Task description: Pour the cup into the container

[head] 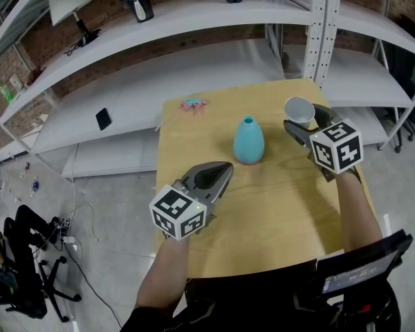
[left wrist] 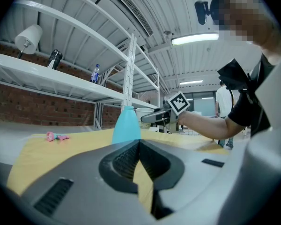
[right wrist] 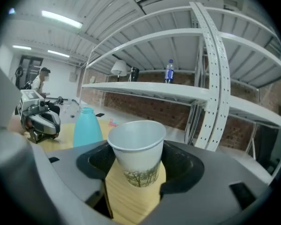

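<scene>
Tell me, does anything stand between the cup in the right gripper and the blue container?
Nothing visible does. Only bare table separates the cup in the right gripper from the blue container; the left gripper and pink item sit off that path.

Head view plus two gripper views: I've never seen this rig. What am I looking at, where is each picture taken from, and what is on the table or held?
There is no robot. A person holds a hand tool with two fingers in each hand, and the patterned cubes are part of those tools. The head view comes from a camera on the person's head, looking down at the table. Each gripper view comes from a camera riding on that tool, looking along its fingers. On the table stands a blue container, and a small pink item lies near the far edge. The right gripper clamps a white paper cup, roughly upright, to the container's right. The left gripper has its fingers shut on nothing, over the table's near left part.
</scene>
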Tool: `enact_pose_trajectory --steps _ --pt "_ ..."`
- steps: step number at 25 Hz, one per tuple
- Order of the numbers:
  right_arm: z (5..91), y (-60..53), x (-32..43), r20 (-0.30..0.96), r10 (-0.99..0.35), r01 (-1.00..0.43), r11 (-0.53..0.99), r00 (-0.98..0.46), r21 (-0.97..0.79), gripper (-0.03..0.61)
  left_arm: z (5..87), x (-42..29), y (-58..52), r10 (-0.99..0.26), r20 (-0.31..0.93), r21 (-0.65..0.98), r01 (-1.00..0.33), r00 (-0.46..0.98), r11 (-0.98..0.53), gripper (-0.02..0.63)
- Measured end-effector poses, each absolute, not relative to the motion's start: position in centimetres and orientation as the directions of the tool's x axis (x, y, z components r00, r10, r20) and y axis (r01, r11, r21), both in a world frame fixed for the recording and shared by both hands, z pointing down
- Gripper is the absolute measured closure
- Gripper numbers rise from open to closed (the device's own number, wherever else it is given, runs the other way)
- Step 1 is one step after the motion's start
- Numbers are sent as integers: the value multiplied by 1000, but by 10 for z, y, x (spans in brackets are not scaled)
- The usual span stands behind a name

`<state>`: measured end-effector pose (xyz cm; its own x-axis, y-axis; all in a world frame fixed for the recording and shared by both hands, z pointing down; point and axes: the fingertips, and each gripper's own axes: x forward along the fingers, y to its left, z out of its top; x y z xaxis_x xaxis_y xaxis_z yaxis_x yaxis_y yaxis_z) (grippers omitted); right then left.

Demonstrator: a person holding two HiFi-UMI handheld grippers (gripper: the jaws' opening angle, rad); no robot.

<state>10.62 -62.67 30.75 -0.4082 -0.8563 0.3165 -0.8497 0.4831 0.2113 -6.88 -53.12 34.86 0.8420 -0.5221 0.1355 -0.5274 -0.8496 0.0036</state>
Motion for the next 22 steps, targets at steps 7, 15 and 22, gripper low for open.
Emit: enact_pose_trajectory --steps 7,15,22 --pt "275 -612 70 343 -833 -731 548 -434 406 270 350 -61 -518 -443 139 0 -447 886 -894 614" --pt "261 -603 36 380 -826 -622 563 -416 544 270 350 -55 -506 -375 141 -3 -379 916 -925 612" --pt "258 -606 24 403 -849 -535 528 -342 660 270 351 -51 -494 -333 141 -4 -336 932 -942 614"
